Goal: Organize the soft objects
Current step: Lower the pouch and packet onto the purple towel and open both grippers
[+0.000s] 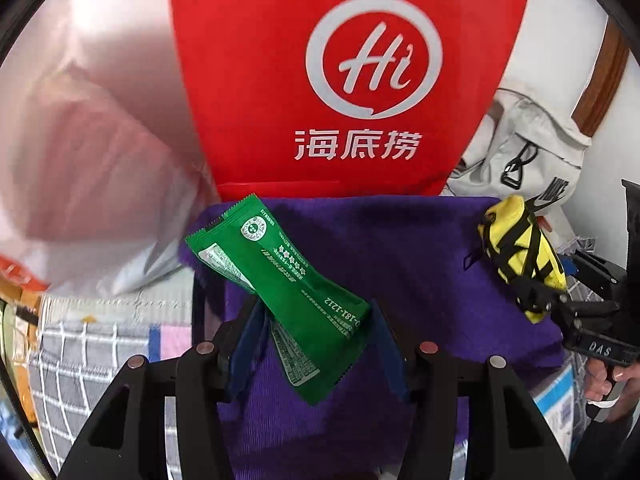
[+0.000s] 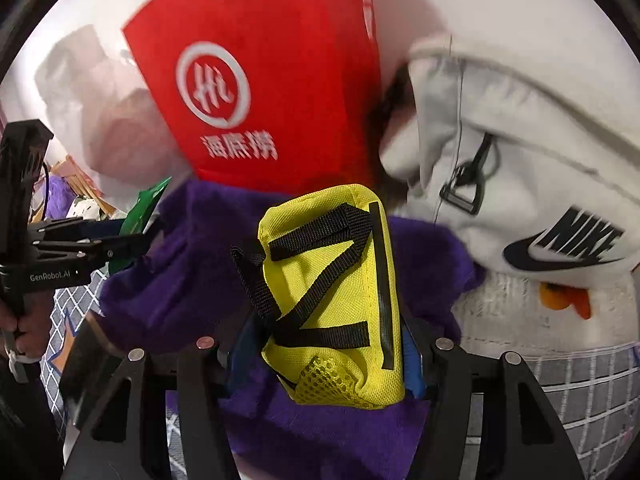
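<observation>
A white wall (image 1: 600, 128) backs a bed under a checked sheet (image 1: 96, 344). A red paper bag (image 1: 280, 80) stands against it, a white hoodie (image 2: 540, 140) slumped beside, a purple towel (image 1: 400, 248) spread in front. Over the towel, the right gripper (image 2: 328, 360) has its jaws clamped on a yellow pouch (image 2: 332, 280); the left gripper (image 1: 316, 344) pinches a green sachet (image 1: 276, 276).

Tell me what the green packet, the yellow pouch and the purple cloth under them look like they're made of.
Green packet: thin plastic film, probably, with a slight sheen, creases and a saw-toothed sealed end.
Yellow pouch: woven synthetic fabric, likely nylon or polyester, matte, with visible weave, black webbing straps and a mesh patch.
Purple cloth: soft fuzzy textile, perhaps fleece or towelling, with a napped surface and fluffy edges.
</observation>
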Demonstrator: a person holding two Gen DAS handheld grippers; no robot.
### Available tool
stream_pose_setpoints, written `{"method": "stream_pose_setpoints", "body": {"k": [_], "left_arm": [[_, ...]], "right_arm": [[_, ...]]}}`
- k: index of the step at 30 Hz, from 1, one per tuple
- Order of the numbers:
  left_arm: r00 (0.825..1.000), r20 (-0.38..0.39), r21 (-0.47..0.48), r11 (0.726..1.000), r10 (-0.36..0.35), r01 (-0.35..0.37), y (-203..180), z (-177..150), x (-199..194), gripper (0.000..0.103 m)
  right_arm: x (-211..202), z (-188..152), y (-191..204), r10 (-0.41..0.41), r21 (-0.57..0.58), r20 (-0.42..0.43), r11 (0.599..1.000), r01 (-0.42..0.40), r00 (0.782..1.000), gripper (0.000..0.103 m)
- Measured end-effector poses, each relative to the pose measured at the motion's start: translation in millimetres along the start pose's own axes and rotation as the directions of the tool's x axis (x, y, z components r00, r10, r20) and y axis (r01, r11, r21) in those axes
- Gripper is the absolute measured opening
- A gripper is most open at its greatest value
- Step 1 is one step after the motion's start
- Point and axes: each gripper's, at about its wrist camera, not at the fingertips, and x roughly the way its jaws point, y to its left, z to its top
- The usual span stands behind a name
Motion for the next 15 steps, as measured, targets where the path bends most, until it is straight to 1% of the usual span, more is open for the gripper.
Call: {"method": "stream_pose_setpoints", "body": {"k": [3, 7, 11, 12, 13, 15], "left_arm": [[1.0, -0.021, 0.003, 1.0, -0.007, 0.008, 2, 5, 13, 0.054], [0.999, -0.035, 0.005, 1.0, -0.013, 0.013, 1, 8, 27, 0.054], [0.998, -0.053, 0.003, 1.0, -0.014, 0.014, 0, 11, 38, 0.055], [0.998, -0.058, -0.005, 1.0, -0.024, 0.024, 1, 11, 39, 0.057], [0.998, -0.06, -0.008, 1.0, -0.03, 0.03, -2, 8, 37, 0.068], [0.999, -0.038, -0.02, 0.999, -0.026, 0.025, 0, 9, 35, 0.081]], "right_arm": [[7, -2, -5, -0.005, -0.007, -0.009, 1.0, 0.005, 1.0, 0.061], [20, -4, -14, 0.034, 0.032, -0.051, 0.999, -0.033, 0.998, 0.061], [29, -7, -19, 0.036, 0.04, -0.08, 0.999, -0.033, 0.996, 0.063], [30, -8, -20, 0.038, 0.044, -0.088, 0.998, -0.034, 0.995, 0.063], [31, -8, -21, 0.04, 0.046, -0.09, 0.998, -0.036, 0.995, 0.065], [28, -8, -23, 0.053, 0.054, -0.082, 0.997, -0.049, 0.995, 0.068]]}}
